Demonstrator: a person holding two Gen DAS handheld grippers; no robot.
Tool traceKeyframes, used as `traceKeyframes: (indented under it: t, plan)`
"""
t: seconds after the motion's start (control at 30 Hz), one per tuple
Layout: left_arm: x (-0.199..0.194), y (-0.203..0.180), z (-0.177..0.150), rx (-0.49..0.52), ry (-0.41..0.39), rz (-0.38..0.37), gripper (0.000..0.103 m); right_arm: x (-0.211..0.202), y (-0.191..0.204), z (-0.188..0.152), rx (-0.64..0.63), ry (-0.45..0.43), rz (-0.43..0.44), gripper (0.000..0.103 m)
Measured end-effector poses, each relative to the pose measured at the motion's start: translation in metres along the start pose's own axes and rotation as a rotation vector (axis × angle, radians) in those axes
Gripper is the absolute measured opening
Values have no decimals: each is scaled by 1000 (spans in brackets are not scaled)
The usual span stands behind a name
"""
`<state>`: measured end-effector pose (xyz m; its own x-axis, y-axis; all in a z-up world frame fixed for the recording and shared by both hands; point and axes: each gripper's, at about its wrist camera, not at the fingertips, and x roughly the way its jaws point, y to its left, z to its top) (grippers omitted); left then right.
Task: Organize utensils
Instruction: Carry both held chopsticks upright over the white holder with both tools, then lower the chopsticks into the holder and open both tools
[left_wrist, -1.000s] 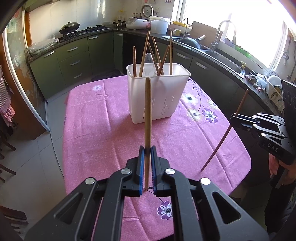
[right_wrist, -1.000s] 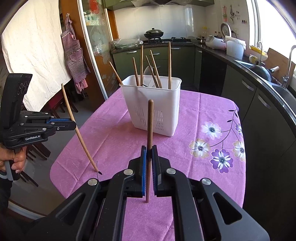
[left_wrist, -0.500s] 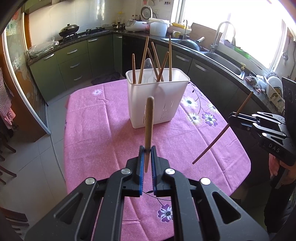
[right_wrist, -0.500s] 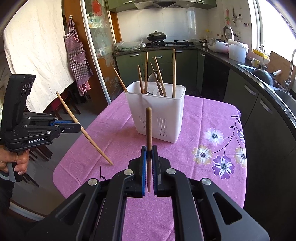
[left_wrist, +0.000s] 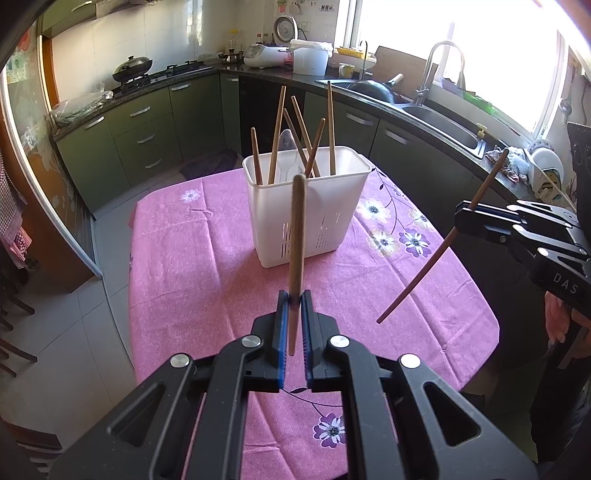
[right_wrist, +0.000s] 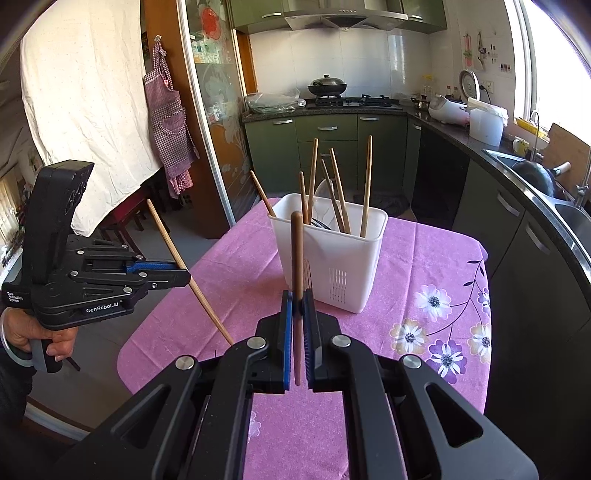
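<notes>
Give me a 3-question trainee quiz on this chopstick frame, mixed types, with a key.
1. True or false: both grippers hold a chopstick clear of the tablecloth.
2. The white holder is: A) lying on its side B) upright on the table with chopsticks in it C) in the sink.
3. Fill in: the holder stands on a pink cloth printed with ____.

Key:
1. True. The left gripper has its jaws shut on the left chopstick; the right gripper has its jaws shut on the right chopstick. Both sticks are off the cloth.
2. B
3. flowers
</notes>
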<state>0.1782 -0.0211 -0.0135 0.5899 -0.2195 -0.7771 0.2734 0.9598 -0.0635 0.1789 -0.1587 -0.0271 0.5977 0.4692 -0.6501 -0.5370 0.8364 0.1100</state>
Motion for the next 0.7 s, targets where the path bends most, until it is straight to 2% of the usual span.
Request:
traceKeyframes:
  t: [0.3,0.7]
  plan:
    - [-22,-7,35,19,-51,-7,7,-19,1,34,-26,-49,2,6]
    - [-66,-12,111,33,-175,8,7,-41,-17,102,-14,-120,-6,6]
